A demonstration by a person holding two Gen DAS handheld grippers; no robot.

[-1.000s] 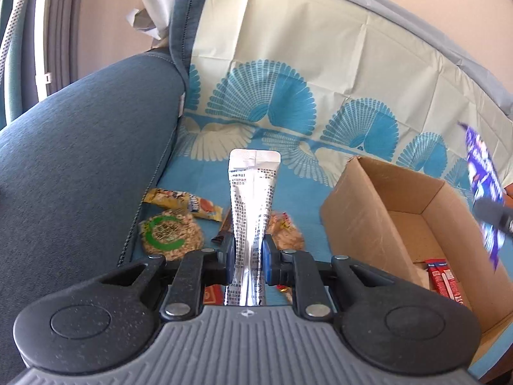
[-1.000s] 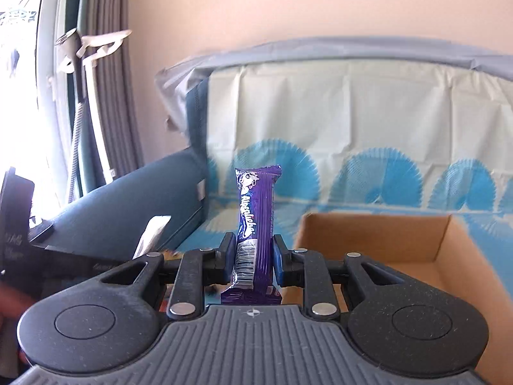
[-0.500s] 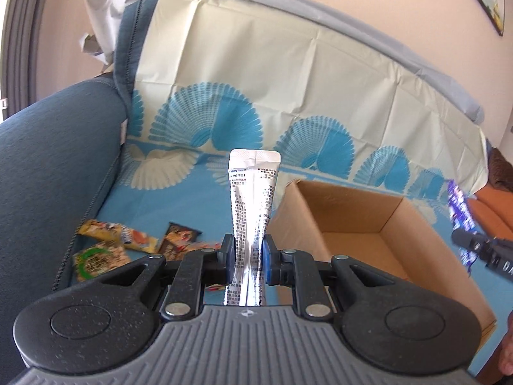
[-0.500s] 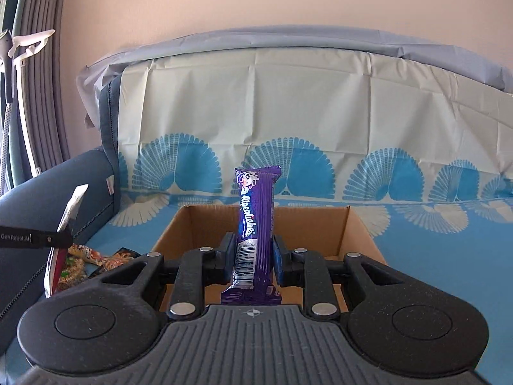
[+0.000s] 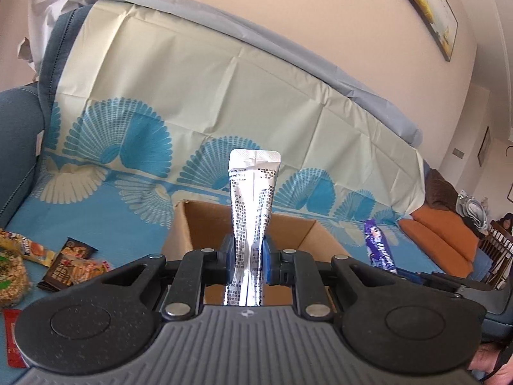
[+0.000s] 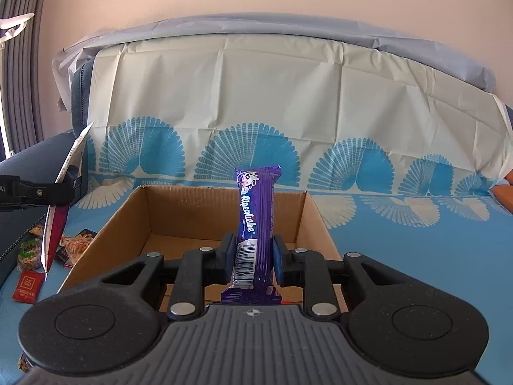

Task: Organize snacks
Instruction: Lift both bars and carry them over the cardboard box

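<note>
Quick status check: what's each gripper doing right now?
Left gripper: closed on the silver sachet, held upright.
Right gripper: closed on the purple Alpenliebe candy pack, upright before the cardboard box.

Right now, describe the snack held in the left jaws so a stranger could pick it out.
Find the cardboard box on the blue fan-print sofa cover. Just before it, the left gripper clamps a tall silver foil sachet standing upright. Unlike the purple Alpenliebe bar, it is shiny silver with dense black print.

Matt brown cardboard box; above it, a shiny silver foil sachet and a glossy purple plastic candy wrapper; behind it, creased matt sofa cover.
</note>
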